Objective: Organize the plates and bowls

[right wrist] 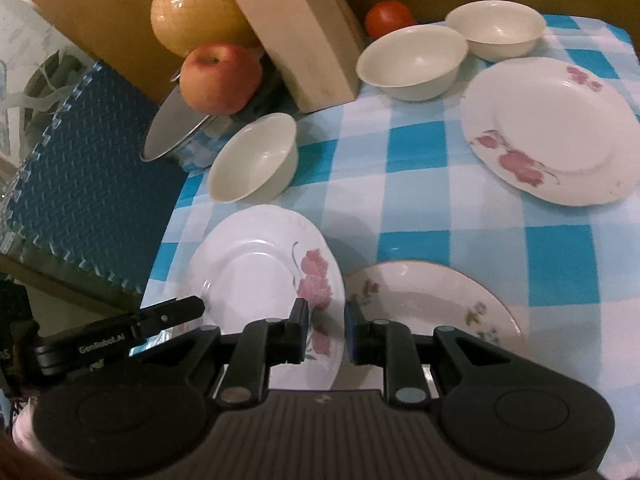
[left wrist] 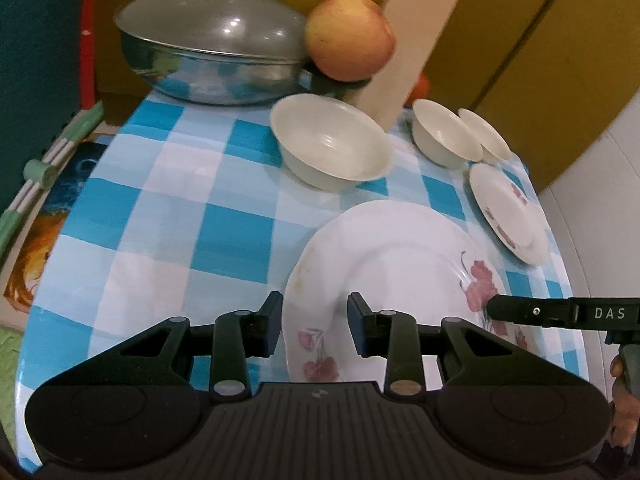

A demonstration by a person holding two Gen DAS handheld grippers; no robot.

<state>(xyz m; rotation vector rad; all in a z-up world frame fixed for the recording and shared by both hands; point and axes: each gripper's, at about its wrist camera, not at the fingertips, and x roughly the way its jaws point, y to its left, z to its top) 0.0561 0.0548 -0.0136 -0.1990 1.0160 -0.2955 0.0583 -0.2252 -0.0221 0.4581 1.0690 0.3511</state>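
Note:
A white plate with pink flowers (left wrist: pixel 400 276) lies near the front edge of the blue-checked table; it also shows in the right wrist view (right wrist: pixel 256 272). My left gripper (left wrist: pixel 315 322) is open, its fingers on either side of this plate's left rim. My right gripper (right wrist: pixel 326 330) is open, its fingers on either side of the same plate's right rim. A gold-rimmed flowered plate (right wrist: pixel 428 300) lies just right of it. A third flowered plate (right wrist: pixel 552 132) lies farther back. Three cream bowls (right wrist: pixel 256 160) (right wrist: pixel 412 62) (right wrist: pixel 496 32) stand behind.
A lidded steel pot (left wrist: pixel 212 48), an apple (left wrist: pixel 350 38), a yellow pomelo (right wrist: pixel 196 12), a tomato (right wrist: pixel 390 16) and a leaning beige box (right wrist: pixel 296 32) crowd the back. A blue foam mat (right wrist: pixel 80 168) lies off the table's left edge.

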